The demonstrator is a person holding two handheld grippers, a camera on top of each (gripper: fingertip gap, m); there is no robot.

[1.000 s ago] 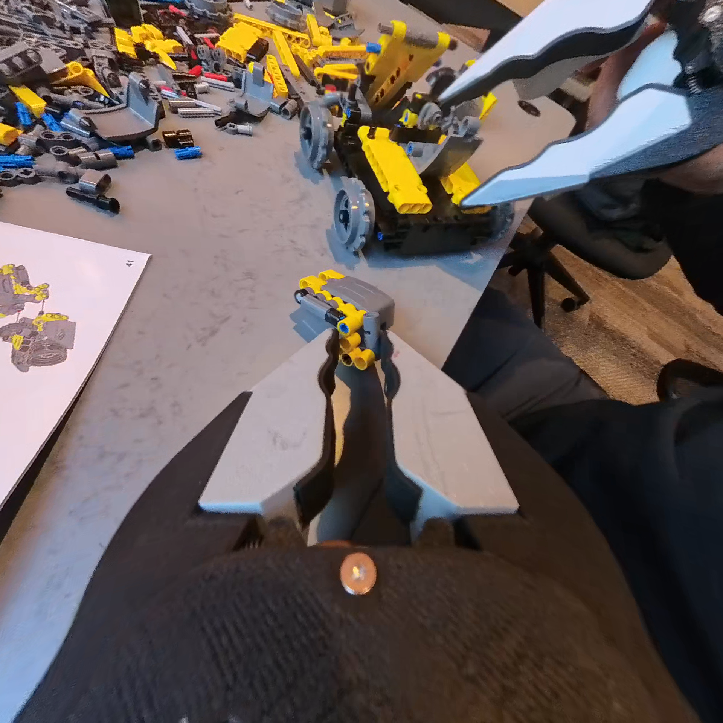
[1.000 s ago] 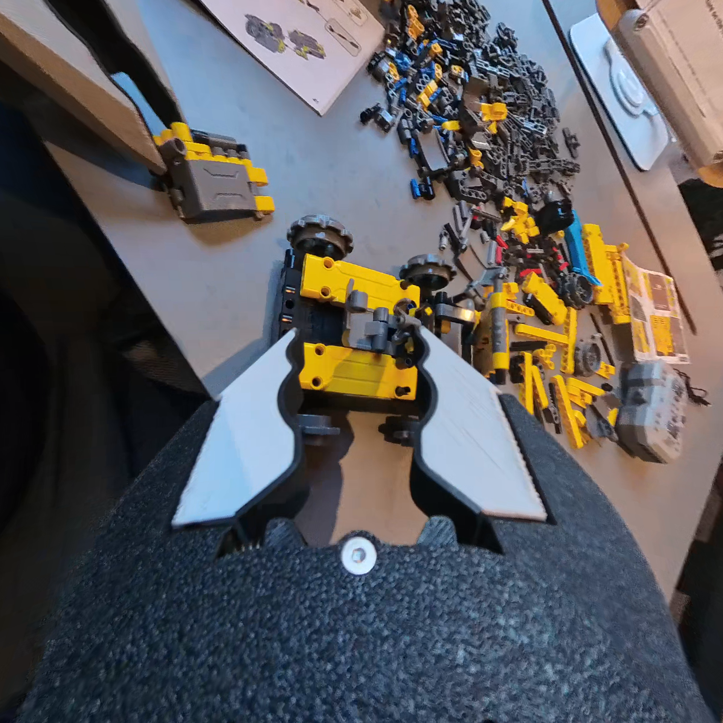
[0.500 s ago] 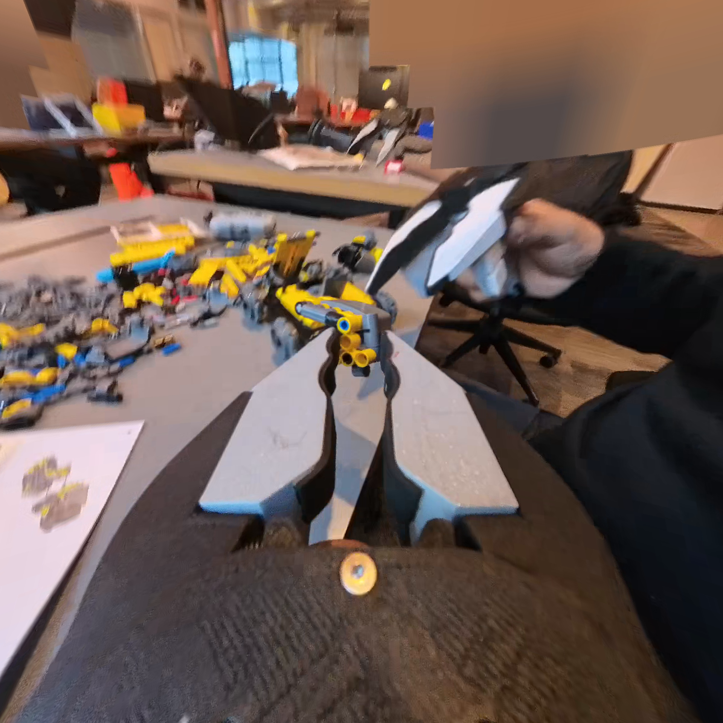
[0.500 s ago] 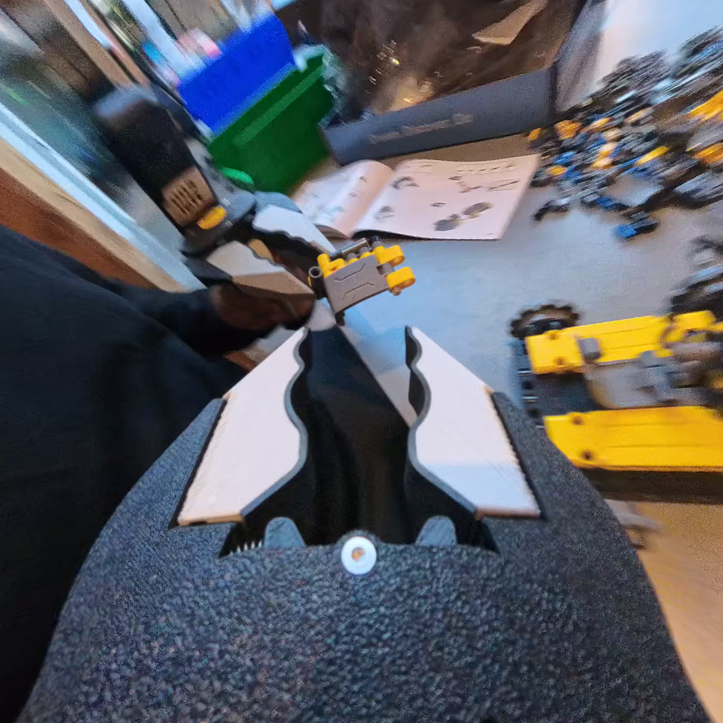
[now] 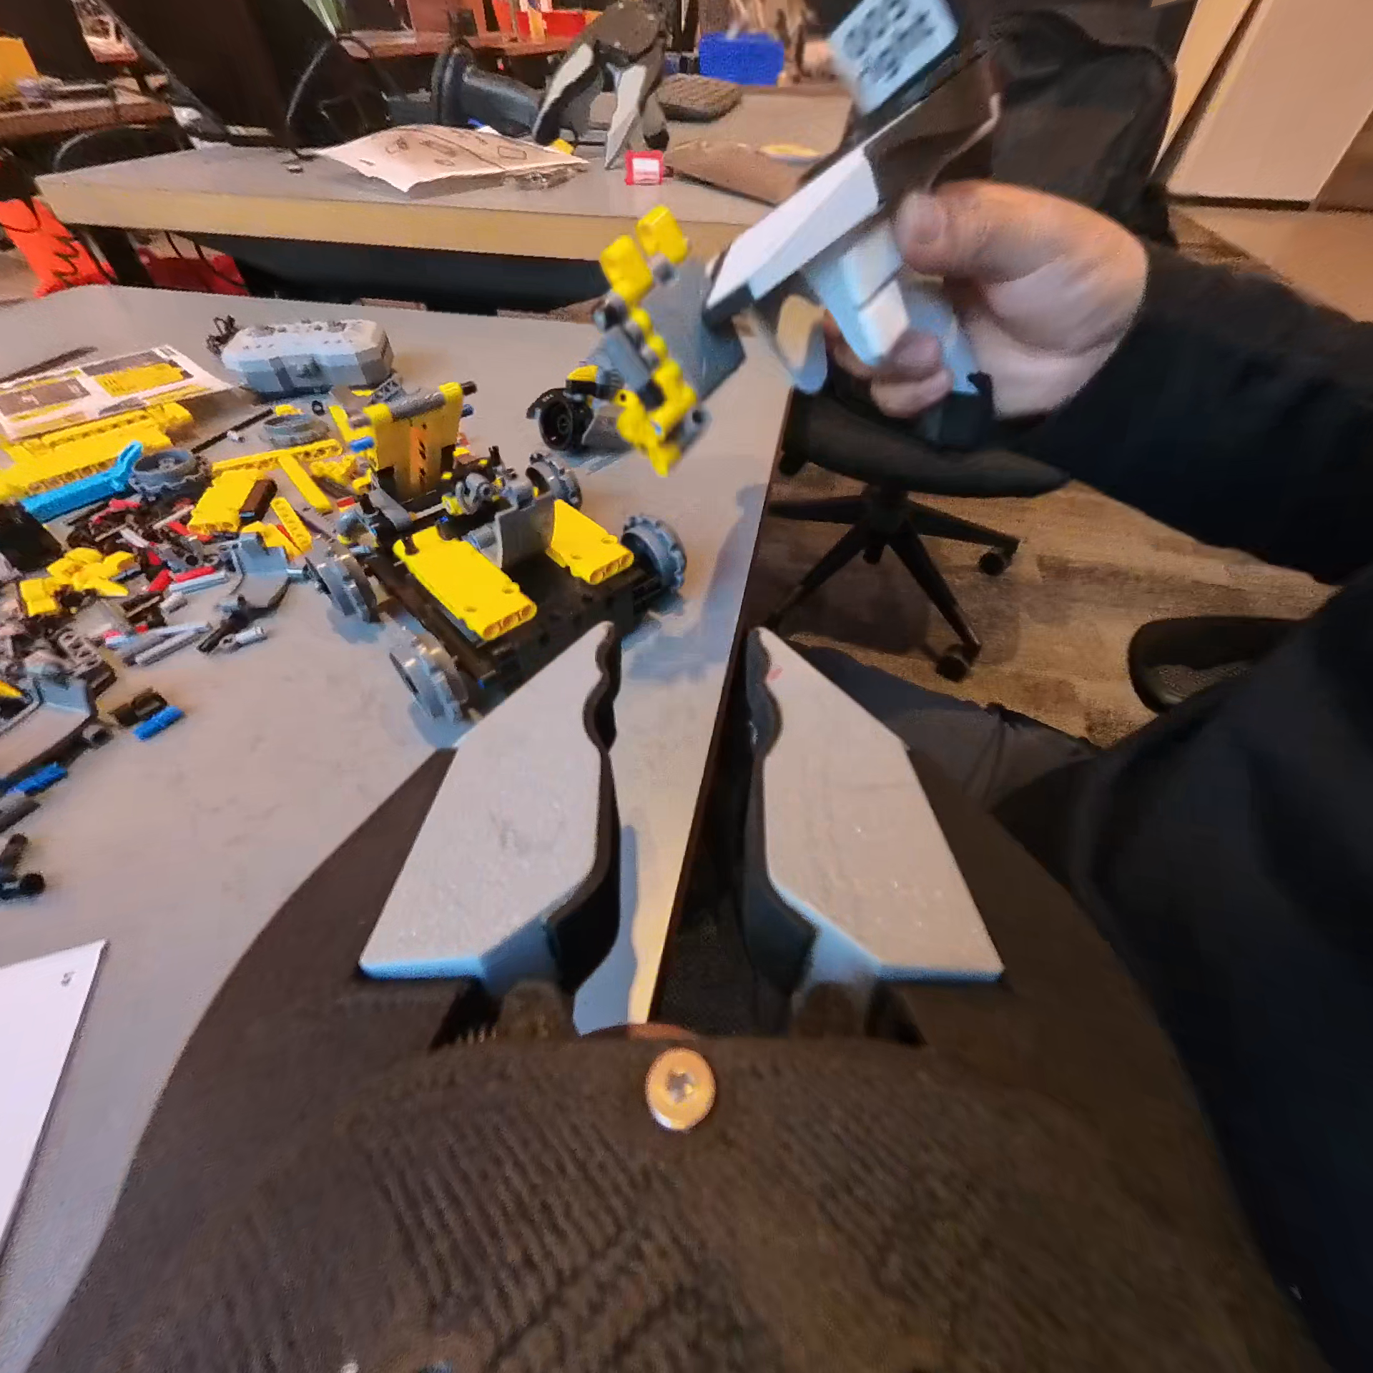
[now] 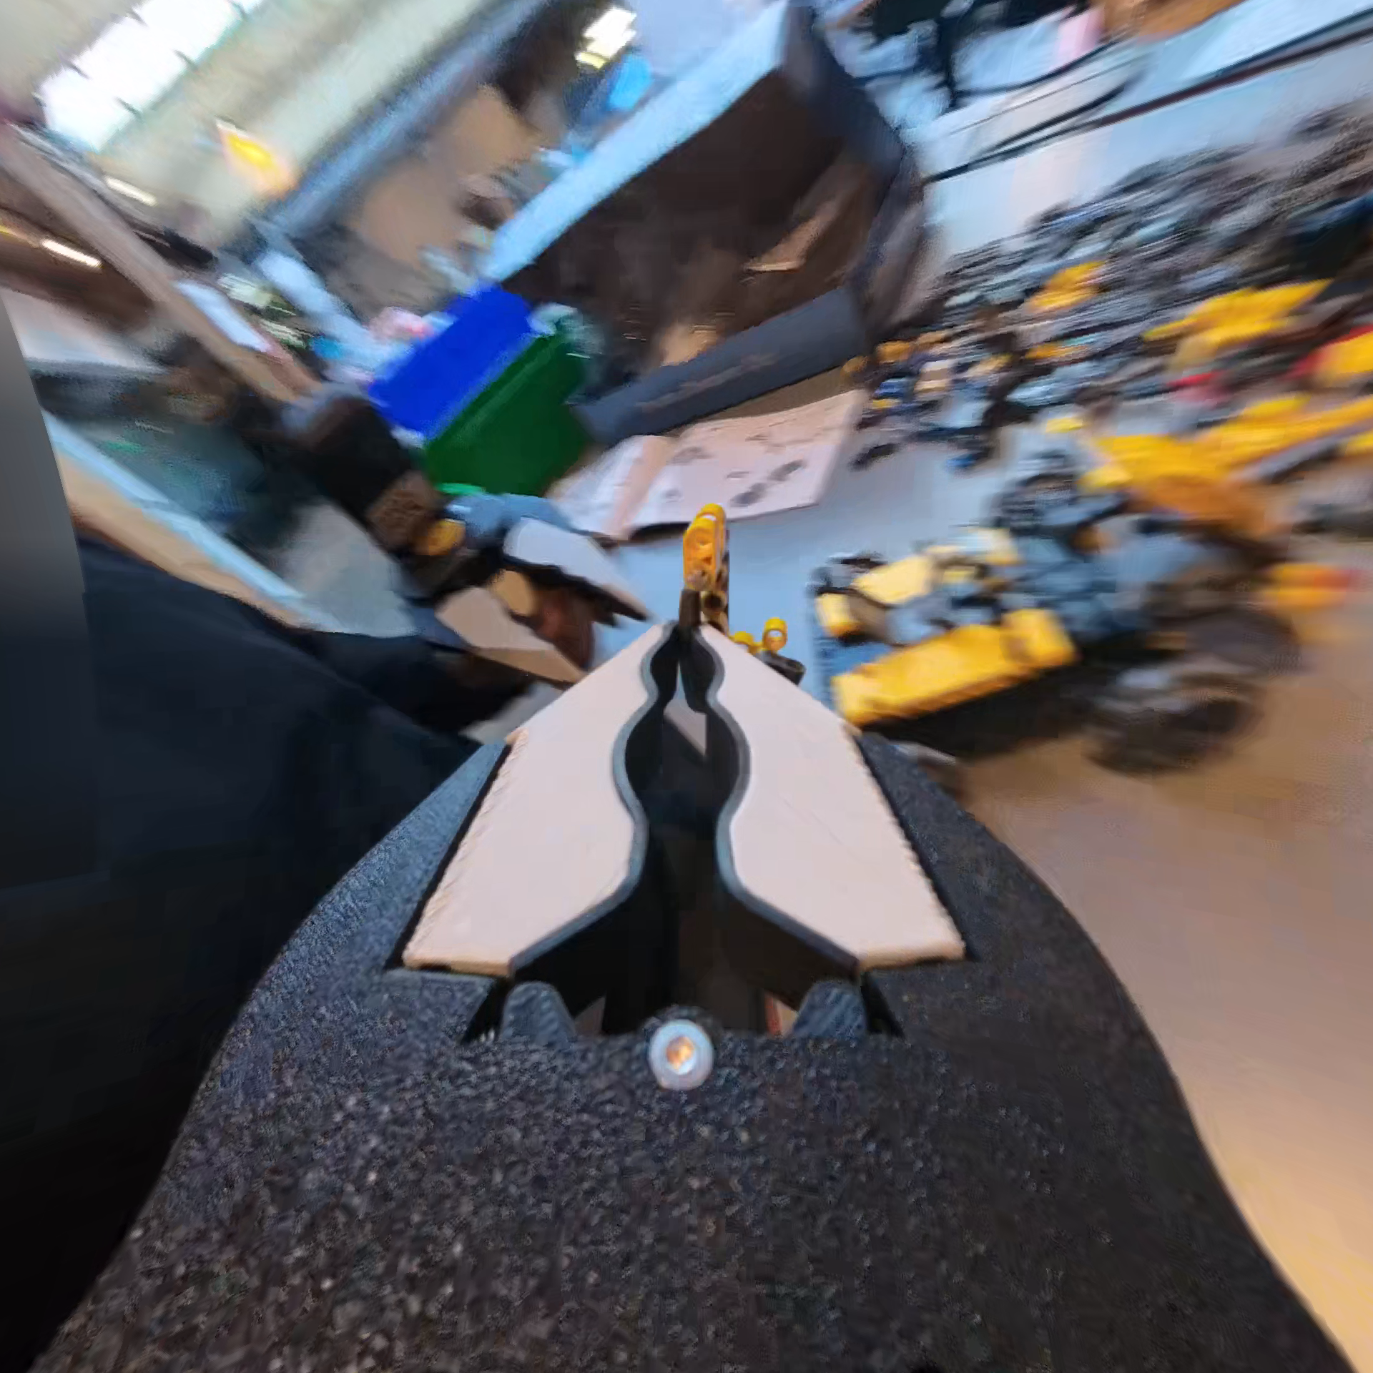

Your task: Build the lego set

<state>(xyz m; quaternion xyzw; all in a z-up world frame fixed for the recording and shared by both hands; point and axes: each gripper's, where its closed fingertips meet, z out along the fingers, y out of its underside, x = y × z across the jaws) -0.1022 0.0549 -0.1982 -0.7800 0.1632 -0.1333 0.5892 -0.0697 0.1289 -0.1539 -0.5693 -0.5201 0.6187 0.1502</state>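
Observation:
My right gripper [image 5: 713, 297] is shut on a small grey and yellow brick sub-assembly [image 5: 661, 349] and holds it in the air above the table's right edge. In the blurred right wrist view the pads [image 6: 687, 631] meet on the sub-assembly's thin edge [image 6: 706, 557]. My left gripper [image 5: 680, 635] is open and empty, low over the grey table's [image 5: 223, 780] near corner, below the sub-assembly. It also shows in the right wrist view [image 6: 594, 631], just left of my right fingertips. A partly built yellow and black wheeled vehicle [image 5: 490, 565] stands on the table ahead of my left gripper.
Loose yellow, grey, blue and red parts [image 5: 111, 535] cover the table's left. A grey box unit [image 5: 304, 356] lies behind them. A white instruction booklet [image 5: 37, 1040] lies at the near left. An office chair [image 5: 891, 475] stands right of the table. Another table [image 5: 438, 160] stands behind. The left gripper's tips are roughly 10 cm from the right gripper's.
The sub-assembly passed from my left gripper to my right. My right gripper shut on it and lifted it away; my left gripper opened and let it go.

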